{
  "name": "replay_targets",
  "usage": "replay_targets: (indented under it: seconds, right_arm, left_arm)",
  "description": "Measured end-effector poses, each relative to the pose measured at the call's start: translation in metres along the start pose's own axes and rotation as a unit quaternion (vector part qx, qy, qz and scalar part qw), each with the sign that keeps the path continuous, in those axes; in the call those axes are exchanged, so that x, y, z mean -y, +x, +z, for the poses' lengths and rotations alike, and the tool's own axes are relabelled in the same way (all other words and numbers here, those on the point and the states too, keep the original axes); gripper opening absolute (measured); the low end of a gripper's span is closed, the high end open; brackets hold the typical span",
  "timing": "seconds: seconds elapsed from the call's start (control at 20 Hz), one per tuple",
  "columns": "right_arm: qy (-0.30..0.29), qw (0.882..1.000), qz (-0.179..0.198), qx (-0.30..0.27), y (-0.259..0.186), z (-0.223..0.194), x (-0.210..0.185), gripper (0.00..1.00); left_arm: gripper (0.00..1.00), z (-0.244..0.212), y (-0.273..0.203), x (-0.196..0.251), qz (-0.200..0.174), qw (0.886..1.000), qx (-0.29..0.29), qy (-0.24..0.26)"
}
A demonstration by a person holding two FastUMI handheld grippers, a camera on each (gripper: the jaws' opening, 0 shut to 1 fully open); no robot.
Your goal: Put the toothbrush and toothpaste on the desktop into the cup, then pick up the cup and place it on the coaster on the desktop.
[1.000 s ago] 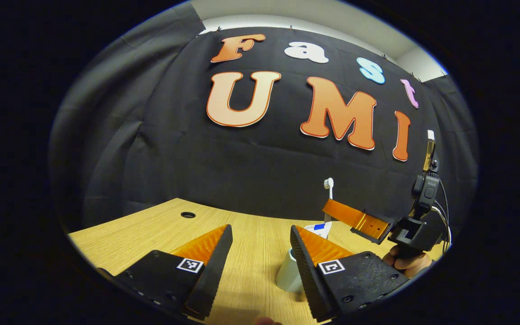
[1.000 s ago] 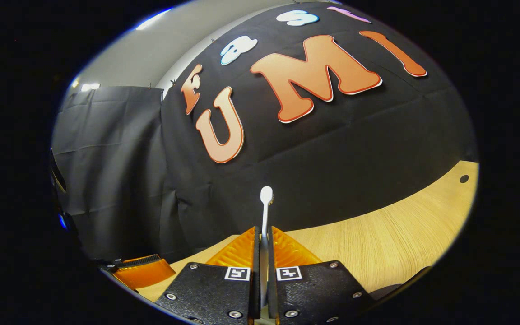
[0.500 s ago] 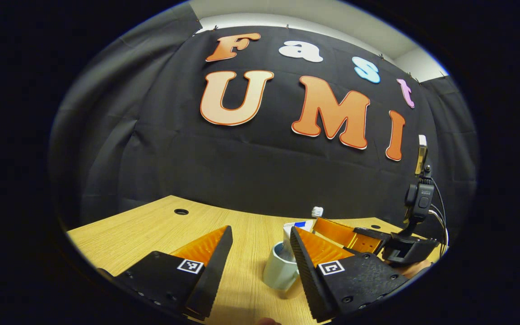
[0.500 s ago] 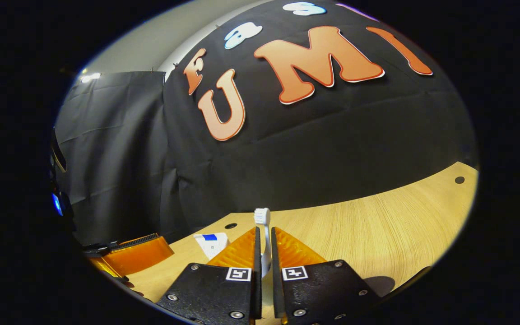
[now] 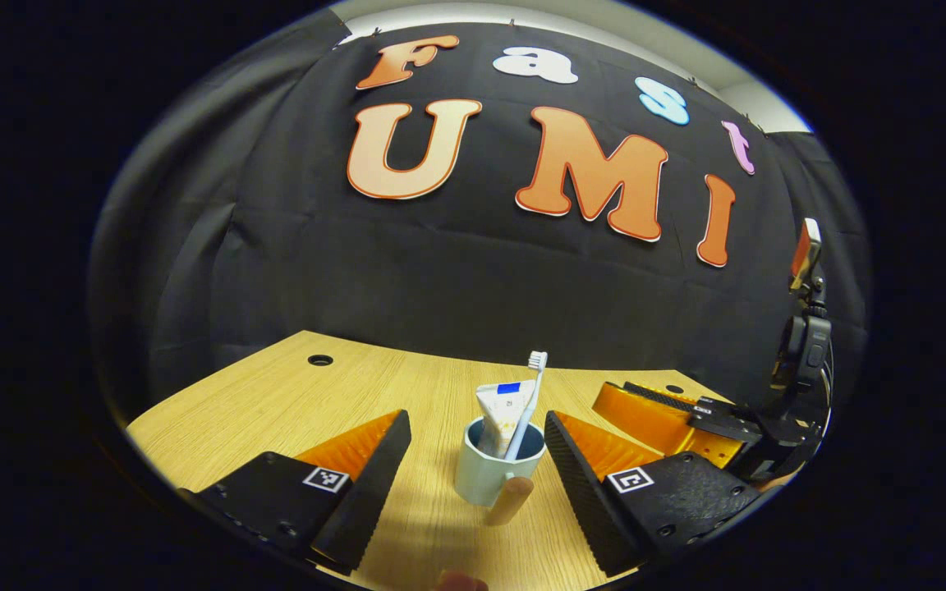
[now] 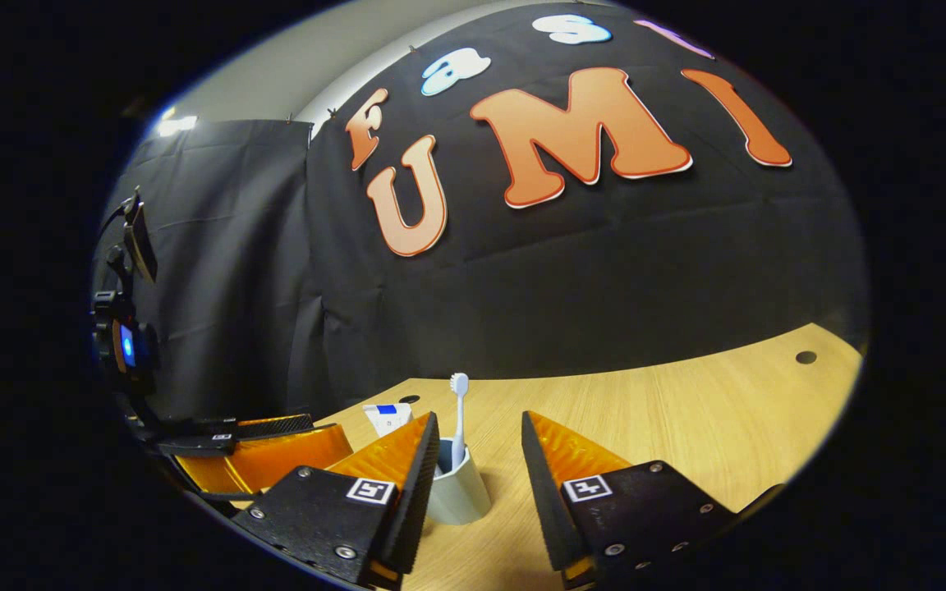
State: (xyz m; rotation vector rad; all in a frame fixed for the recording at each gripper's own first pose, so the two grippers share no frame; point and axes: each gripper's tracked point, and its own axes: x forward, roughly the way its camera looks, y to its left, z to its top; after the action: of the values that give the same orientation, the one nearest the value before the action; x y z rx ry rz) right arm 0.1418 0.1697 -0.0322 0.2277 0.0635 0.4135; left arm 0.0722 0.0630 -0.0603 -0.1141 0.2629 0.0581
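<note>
The cup (image 5: 491, 472) is seen standing upright on the wooden desktop (image 5: 276, 402), at about six o'clock in the left gripper view and between that gripper's fingers but touched by neither. It is a pale, smooth, glazed-looking mug with a rounded wall and a tan handle (image 5: 509, 501) turned toward the camera. Inside it the toothpaste (image 5: 502, 410) stands upright as a flattened, soft-looking tube, and the toothbrush (image 5: 525, 402), a thin stiff white stick with a small bristled head, is leaned against the rim at one o'clock. The filling step is judged done; the lift to the coaster remains, and no coaster can be made out. The cup is judged rigid, fairly light, breakable if dropped and rather slippery, so a hold across the wall below the rim, or on the handle, would be preferred, with the cup kept level so that the tall contents are not tipped out. The left gripper (image 5: 477, 447) is held spread wide, with ridged inner faces on wedge-shaped fingers. The right gripper (image 6: 477, 447) is likewise spread, nothing being held, with the cup just beyond its fingers at seven o'clock; it is also seen at four o'clock in the left gripper view. The desktop is light, straight-grained wood with round cable holes.
</note>
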Motion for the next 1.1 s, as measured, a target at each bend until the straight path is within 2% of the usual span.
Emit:
replay_targets:
  seconds: [0.05, 0.1, 0.3, 0.65, 0.85, 1.1]
  right_arm:
    - [-0.008, 1.000, -0.004, 0.009, -0.007, 0.006, 0.003, 0.65]
    - [-0.016, 1.000, -0.005, 0.017, -0.013, 0.012, 0.005, 0.74]
    - [-0.041, 0.998, -0.015, 0.047, -0.037, 0.038, 0.013, 0.87]
    - [-0.084, 0.993, -0.026, 0.082, -0.084, 0.066, 0.017, 0.92]
    - [-0.106, 0.989, -0.035, 0.097, -0.105, 0.076, 0.026, 0.93]
    - [-0.093, 0.989, -0.050, 0.103, -0.119, 0.082, 0.041, 0.93]
  left_arm:
    - [0.98, 0.002, 0.000, 0.002, -0.005, 1.000, -0.007, 0.004]
    - [0.98, 0.005, -0.001, 0.001, -0.006, 1.000, -0.014, 0.010]
    - [0.98, 0.018, -0.004, -0.002, -0.004, 0.999, -0.042, 0.028]
    - [0.98, 0.007, 0.004, 0.005, -0.035, 0.987, -0.154, 0.023]
    - [0.98, -0.011, 0.010, 0.007, -0.045, 0.969, -0.241, 0.034]
    - [0.98, -0.034, 0.022, 0.014, -0.045, 0.947, -0.318, 0.032]
